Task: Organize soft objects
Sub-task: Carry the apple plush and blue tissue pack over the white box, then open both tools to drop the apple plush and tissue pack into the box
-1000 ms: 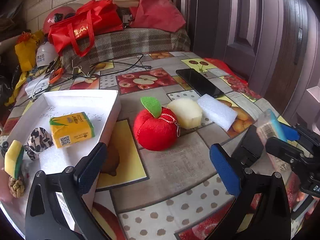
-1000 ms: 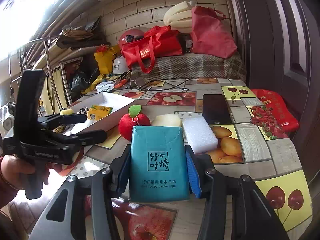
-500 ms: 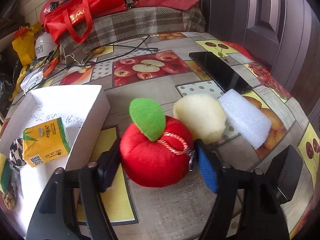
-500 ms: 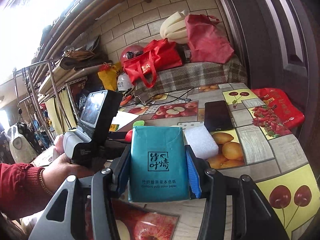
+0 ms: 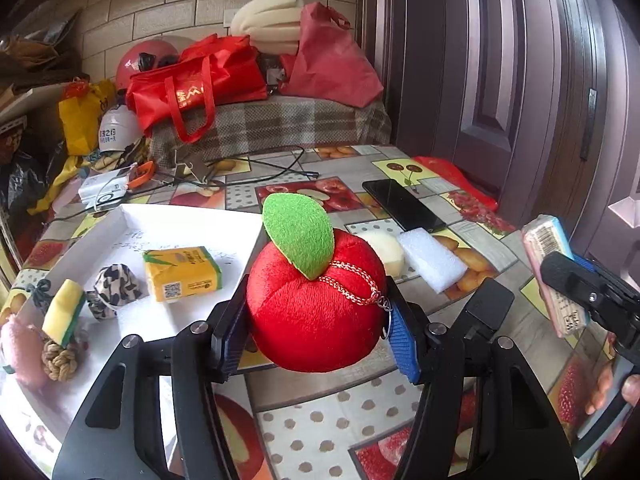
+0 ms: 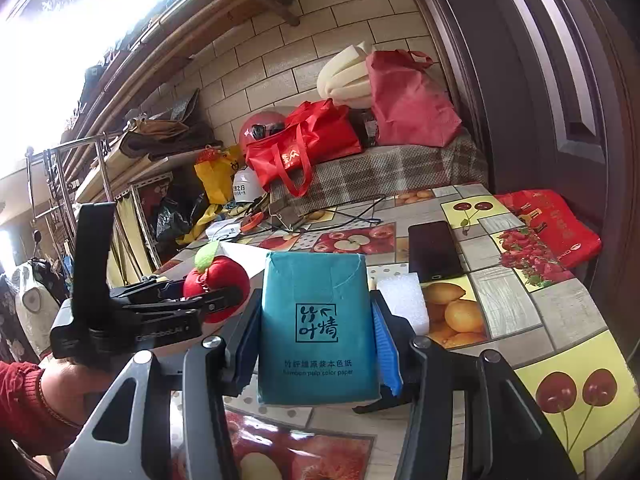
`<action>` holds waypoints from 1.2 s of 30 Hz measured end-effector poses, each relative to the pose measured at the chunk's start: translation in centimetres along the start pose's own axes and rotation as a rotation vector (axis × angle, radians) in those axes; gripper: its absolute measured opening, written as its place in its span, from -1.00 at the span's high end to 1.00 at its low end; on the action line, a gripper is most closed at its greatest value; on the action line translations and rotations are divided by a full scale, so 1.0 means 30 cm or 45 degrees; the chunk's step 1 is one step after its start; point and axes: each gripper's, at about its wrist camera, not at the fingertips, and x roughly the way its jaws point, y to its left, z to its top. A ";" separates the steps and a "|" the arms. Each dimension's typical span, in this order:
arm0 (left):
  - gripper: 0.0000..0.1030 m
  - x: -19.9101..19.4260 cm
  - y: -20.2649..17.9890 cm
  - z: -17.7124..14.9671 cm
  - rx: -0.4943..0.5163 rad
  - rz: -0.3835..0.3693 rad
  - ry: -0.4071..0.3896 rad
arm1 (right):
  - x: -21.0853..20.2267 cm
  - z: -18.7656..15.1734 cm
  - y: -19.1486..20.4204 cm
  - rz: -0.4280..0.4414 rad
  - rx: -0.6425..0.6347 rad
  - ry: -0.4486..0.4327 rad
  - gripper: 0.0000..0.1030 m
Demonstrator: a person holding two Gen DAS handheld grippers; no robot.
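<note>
My left gripper (image 5: pixel 318 344) is shut on a red plush apple (image 5: pixel 316 304) with a green leaf and holds it above the table. It also shows in the right wrist view (image 6: pixel 214 286). My right gripper (image 6: pixel 316 344) is shut on a teal tissue pack (image 6: pixel 318 328), seen at the right in the left wrist view (image 5: pixel 554 276). A white tray (image 5: pixel 160 220) at the left holds a yellow tissue pack (image 5: pixel 182 273), a patterned cloth ball (image 5: pixel 114 286), a yellow-green sponge (image 5: pixel 64 310) and a rope knot (image 5: pixel 60 362).
A pale round sponge (image 5: pixel 382 250) and a white foam block (image 5: pixel 432 258) lie on the fruit-print tablecloth behind the apple. A black phone (image 5: pixel 402 204) lies further back. Cables, red bags and helmets crowd the far side. A dark door stands at the right.
My left gripper closed on the plush apple and lifted it off the table. The right gripper kept holding the teal pack, tilting slightly upward.
</note>
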 end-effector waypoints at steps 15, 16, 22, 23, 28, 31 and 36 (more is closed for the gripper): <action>-0.18 -0.240 0.384 -0.066 -0.233 0.258 -0.133 | 0.104 0.057 0.223 0.095 -0.090 0.027 0.03; -0.18 -0.255 0.422 -0.069 -0.256 0.285 -0.145 | 0.115 0.065 0.241 0.102 -0.096 0.026 0.03; -0.18 -0.292 0.601 -0.061 -0.354 0.376 -0.158 | 0.232 0.109 0.344 0.153 -0.155 0.051 0.03; -0.18 -0.285 0.614 -0.056 -0.352 0.384 -0.153 | 0.261 0.116 0.355 0.162 -0.153 0.066 0.03; -0.18 -0.206 0.626 -0.029 -0.319 0.390 -0.108 | 0.408 0.137 0.420 0.205 -0.135 0.147 0.03; -0.18 -0.143 0.611 -0.029 -0.295 0.387 -0.067 | 0.486 0.130 0.467 0.227 -0.137 0.189 0.03; -0.18 -0.063 0.609 -0.041 -0.280 0.400 -0.018 | 0.596 0.098 0.523 0.244 -0.113 0.253 0.03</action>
